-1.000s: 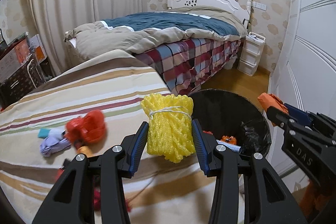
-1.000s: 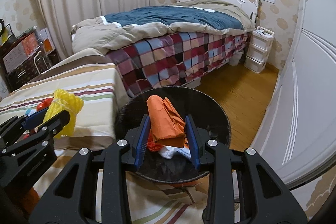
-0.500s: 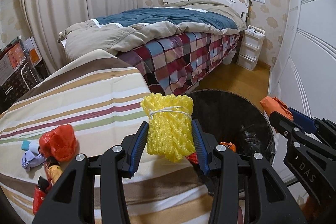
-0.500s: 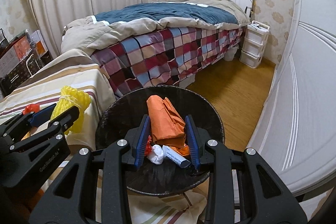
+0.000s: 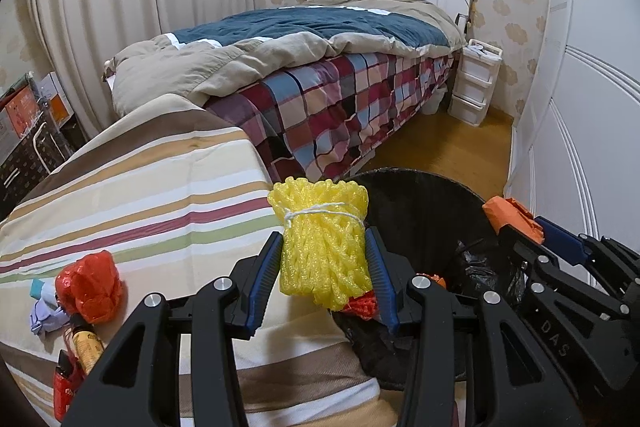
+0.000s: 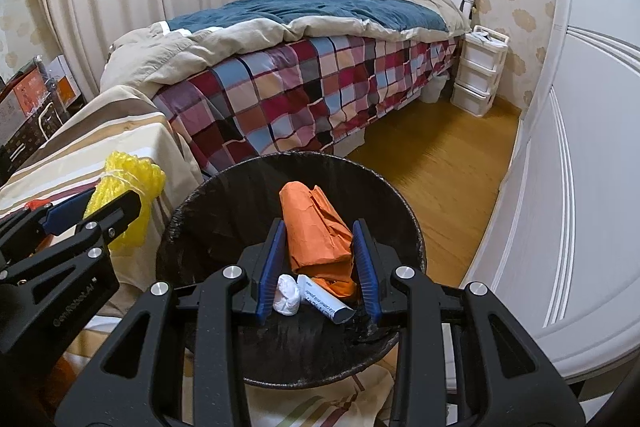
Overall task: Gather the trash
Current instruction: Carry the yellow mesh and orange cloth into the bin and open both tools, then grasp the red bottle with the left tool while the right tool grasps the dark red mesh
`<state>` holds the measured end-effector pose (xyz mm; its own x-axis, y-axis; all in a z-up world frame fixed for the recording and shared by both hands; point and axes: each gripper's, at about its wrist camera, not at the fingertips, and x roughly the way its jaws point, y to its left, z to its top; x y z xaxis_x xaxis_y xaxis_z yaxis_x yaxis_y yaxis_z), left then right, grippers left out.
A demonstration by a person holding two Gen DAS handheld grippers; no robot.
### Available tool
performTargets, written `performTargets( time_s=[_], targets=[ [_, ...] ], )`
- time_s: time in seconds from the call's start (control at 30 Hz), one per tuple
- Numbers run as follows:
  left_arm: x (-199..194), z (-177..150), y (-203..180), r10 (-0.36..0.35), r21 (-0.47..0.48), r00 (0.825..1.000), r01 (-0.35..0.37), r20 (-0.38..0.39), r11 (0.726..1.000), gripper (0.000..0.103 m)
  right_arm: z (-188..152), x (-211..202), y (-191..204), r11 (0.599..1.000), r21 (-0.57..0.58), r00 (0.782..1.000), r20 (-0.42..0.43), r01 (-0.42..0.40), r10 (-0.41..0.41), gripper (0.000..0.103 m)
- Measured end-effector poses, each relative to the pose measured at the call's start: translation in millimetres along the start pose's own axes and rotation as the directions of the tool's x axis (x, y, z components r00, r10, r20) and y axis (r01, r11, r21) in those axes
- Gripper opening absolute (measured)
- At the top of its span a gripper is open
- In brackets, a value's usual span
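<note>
Two grippers sit side by side over the near corner of a striped surface (image 5: 132, 195), where its edge meets a black bin (image 6: 224, 187). Bare wood floor (image 6: 444, 163) runs beyond the bin, between the bed (image 6: 304, 83) and a white cabinet front (image 6: 580, 155).

Left gripper (image 5: 324, 259): jaws clamped on a yellow foam net (image 5: 324, 247), bundled and tied with white string. In the left view the net hangs over the surface's edge, just at the bin rim.

Right gripper (image 6: 318, 251): jaws clamped on an orange wad (image 6: 316, 227), held over the bin's open mouth, inside the rim line as seen from its own camera.

Bin contents, right view: a white crumpled ball (image 6: 287, 294) and a white tube (image 6: 326, 301) lying on the black liner; orange scrap beneath the wad. Left view adds a red scrap (image 5: 362, 305) by the near rim.

On the surface, left of the left gripper: a red bag (image 5: 90, 287), a pale purple scrap (image 5: 46, 313), and a small bottle (image 5: 86, 341) touching the red bag.
</note>
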<state>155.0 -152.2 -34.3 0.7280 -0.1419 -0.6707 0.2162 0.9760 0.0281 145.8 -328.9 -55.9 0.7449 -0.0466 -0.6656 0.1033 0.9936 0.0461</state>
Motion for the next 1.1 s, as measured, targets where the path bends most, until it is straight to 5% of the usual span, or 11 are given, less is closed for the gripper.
performTargets(
  time_s=[0.23, 0.33, 0.5, 0.8, 1.1],
  targets=[
    [7.4, 0.2, -3.0, -0.005, 0.016, 1.0, 0.006, -0.02, 1.0, 0.048, 1.6, 7.9, -0.8, 1.0, 0.001, 1.0, -0.009, 0.008, -0.008, 0.035],
    [6.9, -0.4, -2.0, 0.002, 0.011, 1.0, -0.002, -0.02, 1.0, 0.068, 1.1, 8.3, -1.9, 1.0, 0.01, 1.0, -0.001, 0.021, -0.021, 0.049],
    [0.1, -0.2, 3.0, 0.022, -0.007, 1.0, -0.022, 0.002, 1.0, 0.08, 1.0, 5.1, -5.6, 0.999, 0.02, 0.999, 0.015, 0.05, -0.05, 0.059],
    [-18.3, -6.3, 19.4, 0.041, -0.031, 0.999, -0.04, 0.011, 0.999, 0.083, 1.8, -19.0, -5.4, 0.996, 0.034, 0.994, 0.067, 0.082, -0.085, 0.078],
    [-59.6, -24.7, 51.3, 0.088, -0.046, 0.995, -0.086, 0.04, 0.995, 0.084, -11.3, -50.8, 22.7, 1.0, 0.014, 0.997, 0.081, 0.012, -0.013, 0.078]
  ],
)
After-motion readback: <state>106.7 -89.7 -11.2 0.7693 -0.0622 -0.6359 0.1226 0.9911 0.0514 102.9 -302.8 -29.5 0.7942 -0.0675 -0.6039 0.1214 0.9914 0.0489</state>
